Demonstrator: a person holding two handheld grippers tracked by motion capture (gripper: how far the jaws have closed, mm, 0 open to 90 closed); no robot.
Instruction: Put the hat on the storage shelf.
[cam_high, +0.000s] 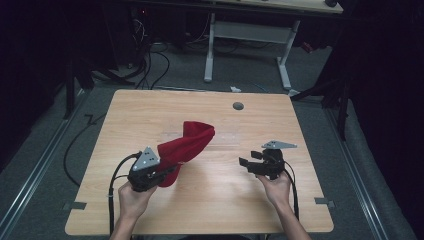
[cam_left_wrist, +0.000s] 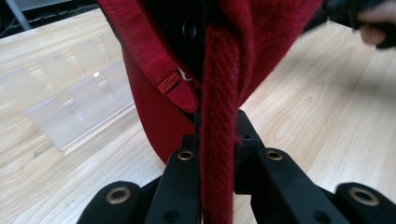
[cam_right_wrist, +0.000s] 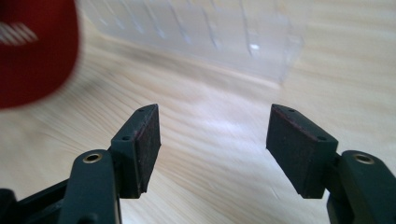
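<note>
The red cap (cam_high: 186, 145) hangs above the middle-left of the desk (cam_high: 210, 200), its brim edge pinched tight in the fingers of the left gripper (cam_high: 167, 172), as the left gripper view shows. The right gripper (cam_high: 247, 165) sits well apart to the right with its fingers (cam_right_wrist: 142, 144) spread and nothing between them. The cap seems to be carried one-handed; next likely comes a second grip on its free edge or setting it down. A clear plastic rack (cam_left_wrist: 70, 107) lies near, close enough to snag.
</note>
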